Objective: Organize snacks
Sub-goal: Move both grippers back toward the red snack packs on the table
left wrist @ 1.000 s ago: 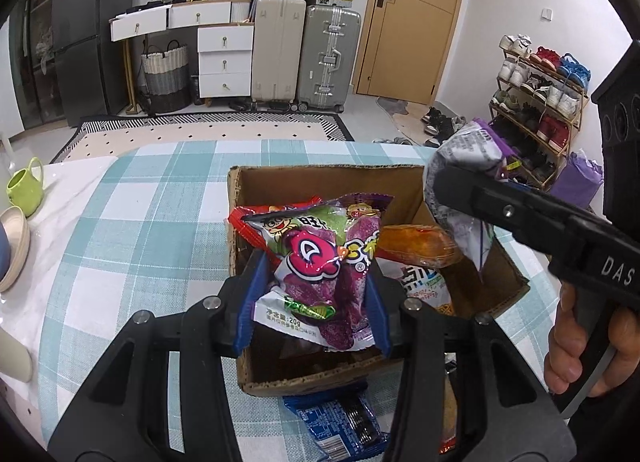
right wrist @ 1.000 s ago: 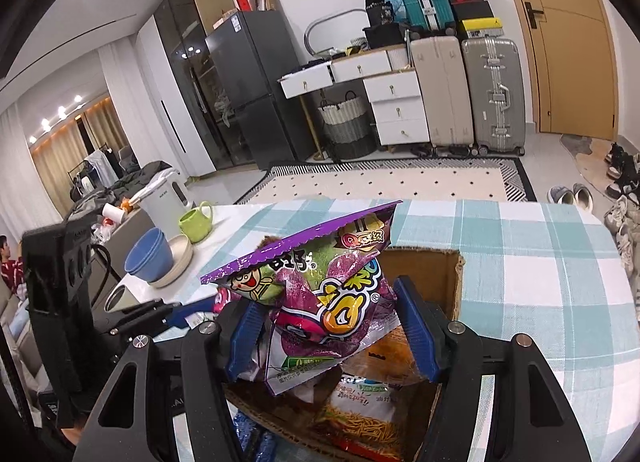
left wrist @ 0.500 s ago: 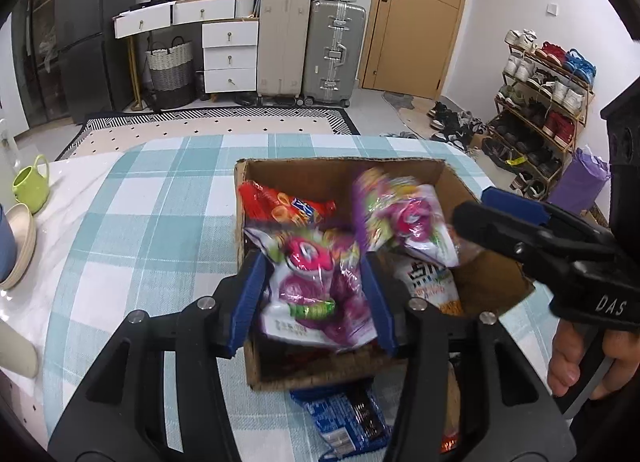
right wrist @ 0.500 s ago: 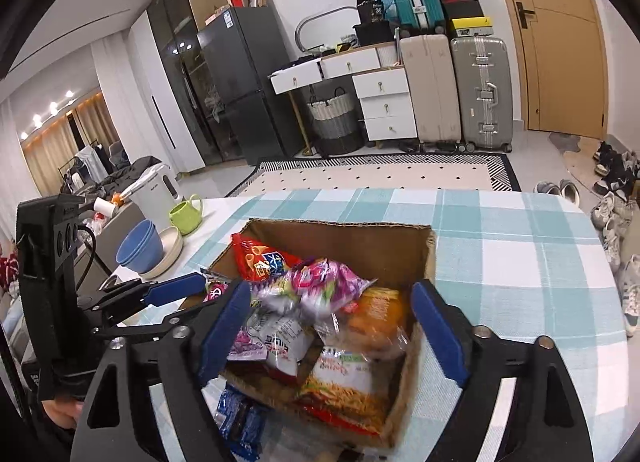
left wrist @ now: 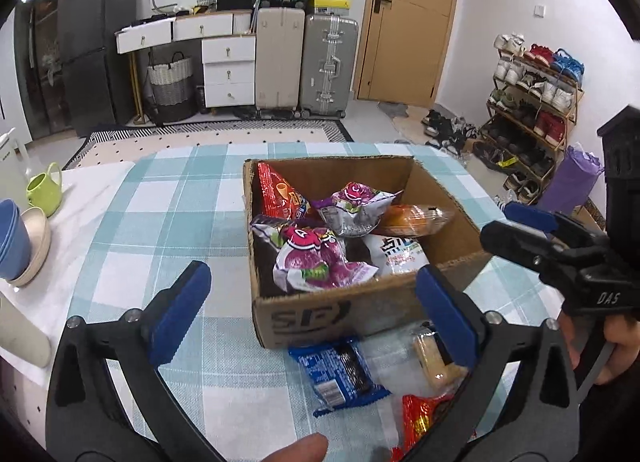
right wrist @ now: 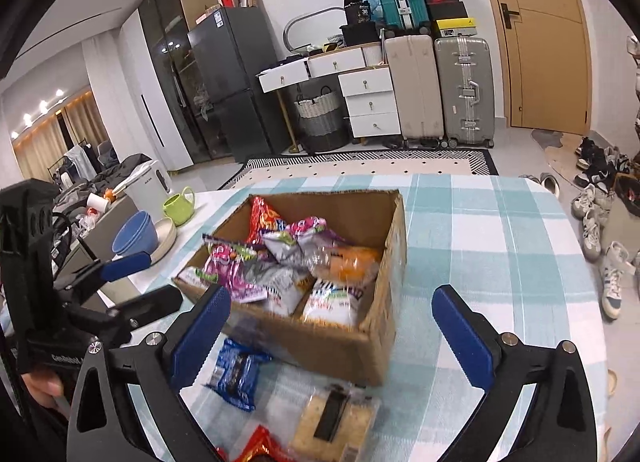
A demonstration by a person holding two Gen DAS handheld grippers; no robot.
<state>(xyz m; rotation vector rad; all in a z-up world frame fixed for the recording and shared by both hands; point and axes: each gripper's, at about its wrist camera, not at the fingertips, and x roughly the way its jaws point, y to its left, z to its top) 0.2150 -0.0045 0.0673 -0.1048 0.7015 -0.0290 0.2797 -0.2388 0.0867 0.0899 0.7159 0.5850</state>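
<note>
The cardboard box (left wrist: 360,306) sits mid-surface on the checked cloth (left wrist: 168,213), holding purple snack bags (left wrist: 316,258), a red bag (left wrist: 280,193), an orange packet (left wrist: 416,217) and a white packet (left wrist: 396,254). Just in front lie a blue packet (left wrist: 340,374) and a cracker pack (right wrist: 332,418) (outside the box). The left claw (left wrist: 312,314) and the right claw (right wrist: 332,338) both gape wide, holding nothing. Bowls (right wrist: 136,232) and a green mug (right wrist: 180,205) stand at the surface's edge.
</note>
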